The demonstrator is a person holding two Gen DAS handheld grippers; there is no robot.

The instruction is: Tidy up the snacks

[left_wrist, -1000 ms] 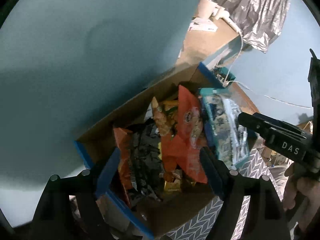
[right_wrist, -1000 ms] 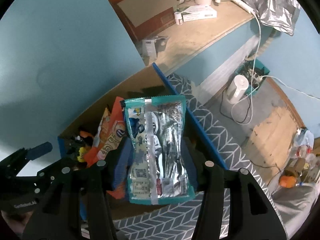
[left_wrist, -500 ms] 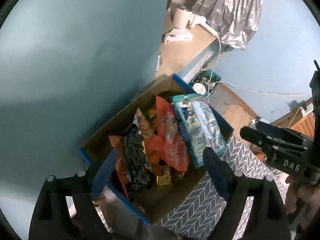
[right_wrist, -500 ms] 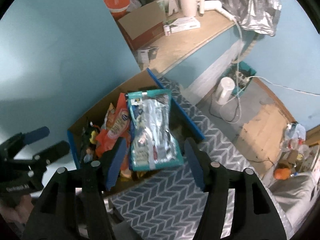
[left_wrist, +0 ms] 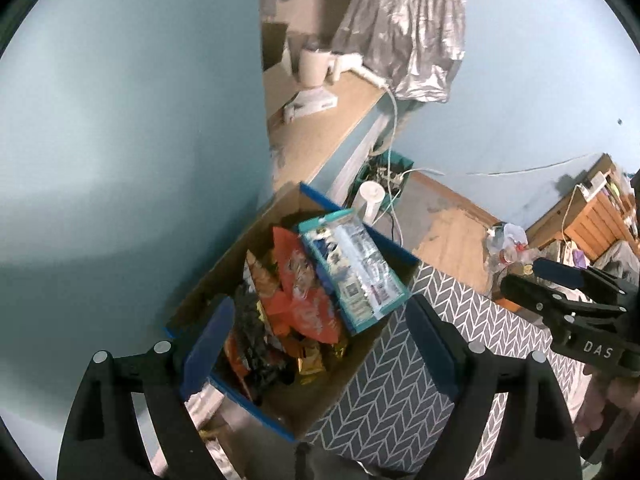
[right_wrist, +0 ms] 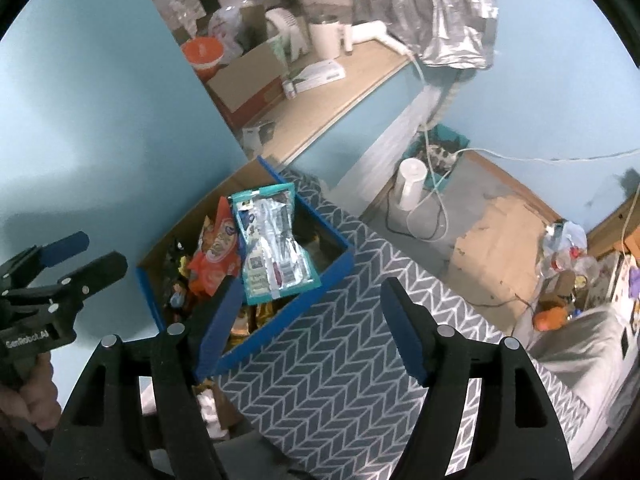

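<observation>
Lying on the other snacks in the blue-rimmed box [right_wrist: 344, 254], the teal packet [right_wrist: 272, 248] is looking light, crinkly and slippery, best pinched at a sealed edge, while both tools, left tool [left_wrist: 320, 344] and right tool [right_wrist: 312, 324], are hanging wide open and empty.

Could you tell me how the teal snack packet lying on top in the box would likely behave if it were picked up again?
The teal snack packet looks like crinkled, glossy film, so probably floppy and slippery. It seems flat and thin, likely light.
</observation>
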